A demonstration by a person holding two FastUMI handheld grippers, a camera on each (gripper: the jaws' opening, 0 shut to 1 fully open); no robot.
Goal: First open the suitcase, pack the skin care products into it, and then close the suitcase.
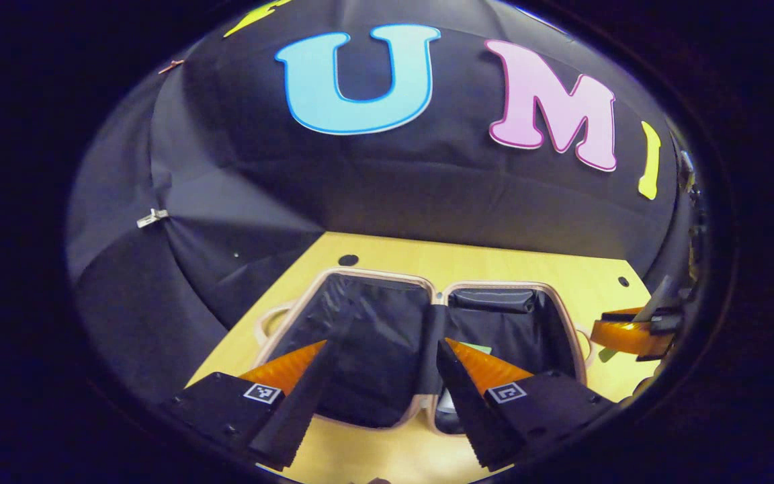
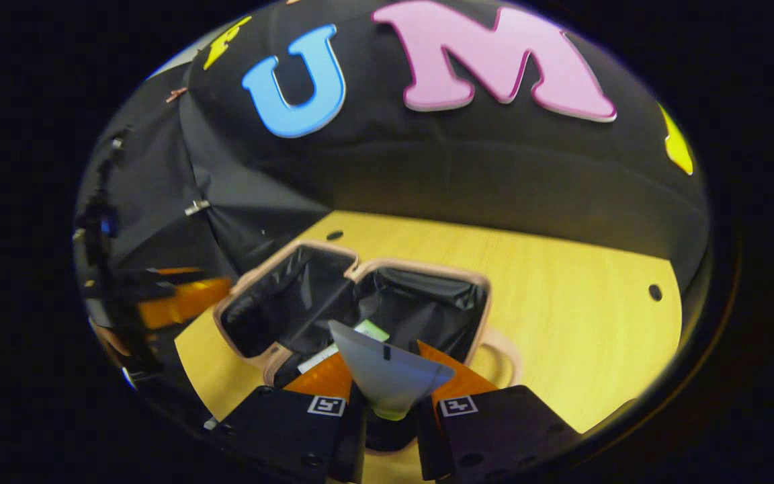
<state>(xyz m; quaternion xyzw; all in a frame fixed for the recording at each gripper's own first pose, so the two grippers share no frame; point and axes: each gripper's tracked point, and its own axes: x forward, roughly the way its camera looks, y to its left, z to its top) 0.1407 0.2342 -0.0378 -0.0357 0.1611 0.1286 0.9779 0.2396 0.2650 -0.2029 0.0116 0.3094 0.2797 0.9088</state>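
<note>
On the yellow wooden table [image 1: 494, 269] the suitcase [image 1: 420, 349] lies open and flat, its two black-lined halves side by side with the hinge running from near to far between them, so its long axis goes left to right across my left gripper view. A pale pink rim edges both halves, and a loop handle [image 2: 504, 359] sticks out on the right side in the right gripper view. My left claw [image 1: 387, 383] hangs over the near edge of the case with its fingers spread wide and nothing between them. My right claw [image 2: 387, 396] holds a white tube [image 2: 387, 376] of skin care cream, both fingers pressed on it near its greenish cap end; the cap points back toward me and the flat crimped end points away toward the right half of the case. Inside that half I can make out a pale item with a green patch [image 2: 370, 331], but my tube and fingers cover most of it and I cannot tell what it is. At the right edge of the left gripper view my right claw's orange fingers [image 1: 629, 336] show, cut off by the rim.
</note>
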